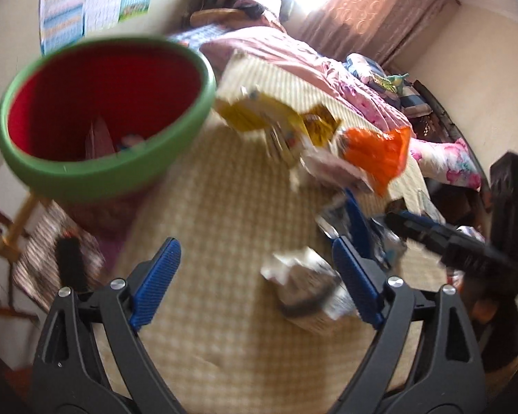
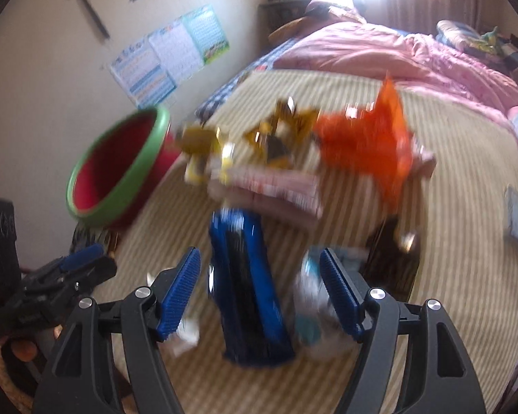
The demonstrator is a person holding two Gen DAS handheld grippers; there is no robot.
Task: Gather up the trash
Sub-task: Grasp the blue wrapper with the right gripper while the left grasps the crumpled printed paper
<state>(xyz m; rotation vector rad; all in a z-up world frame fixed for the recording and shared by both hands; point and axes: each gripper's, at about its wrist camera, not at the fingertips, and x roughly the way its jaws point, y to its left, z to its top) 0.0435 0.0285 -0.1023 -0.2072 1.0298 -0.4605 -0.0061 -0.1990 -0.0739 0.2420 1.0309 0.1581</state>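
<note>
Trash lies on a beige checked bed cover (image 1: 224, 207): a yellow wrapper (image 1: 259, 114), an orange wrapper (image 1: 376, 151), a pink-white packet (image 2: 276, 186), a dark blue wrapper (image 2: 248, 293) and crumpled white paper (image 1: 304, 276). A red bin with a green rim (image 1: 100, 110) stands at the bed's left edge and holds a few scraps. My left gripper (image 1: 255, 276) is open and empty, the crumpled paper near its right finger. My right gripper (image 2: 259, 289) is open, its fingers on either side of the blue wrapper. The right gripper also shows in the left wrist view (image 1: 431, 234). Both views are blurred.
A pink quilt (image 2: 380, 55) and pillows cover the far half of the bed. Posters (image 2: 169, 55) hang on the left wall. A bright window with brown curtains (image 1: 369, 10) is at the back. A small dark object (image 2: 390, 258) lies right of the right gripper.
</note>
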